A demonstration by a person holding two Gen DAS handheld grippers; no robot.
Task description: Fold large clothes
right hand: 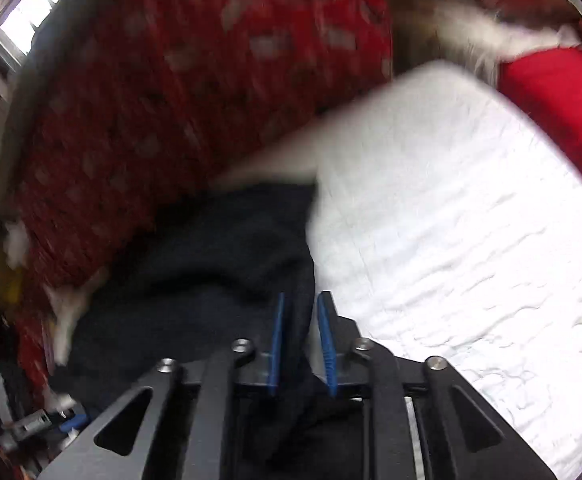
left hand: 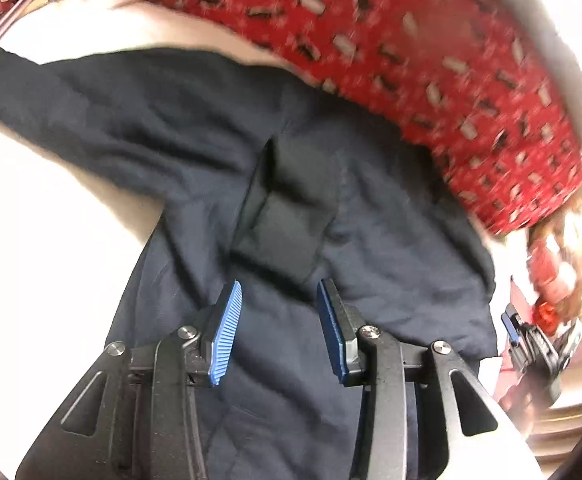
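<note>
A large dark navy garment (left hand: pixel 211 140) lies spread on a white bed sheet (left hand: pixel 31 200), one sleeve reaching to the upper left. My left gripper (left hand: pixel 279 300) hovers over its middle, jaws open and empty. The right gripper shows at the right edge of that view (left hand: pixel 531 344). In the right wrist view my right gripper (right hand: pixel 301 320) is shut on an edge of the navy garment (right hand: pixel 219 248), with dark cloth between the blue pads (right hand: pixel 277 340), beside the white sheet (right hand: pixel 451 220). That view is blurred.
A red patterned blanket (left hand: pixel 411 40) lies bunched along the far side of the garment; it also shows in the right wrist view (right hand: pixel 171 100). A red pillow (right hand: pixel 563 112) sits at the sheet's far right. Clutter lies beyond the bed's edge (right hand: pixel 11 280).
</note>
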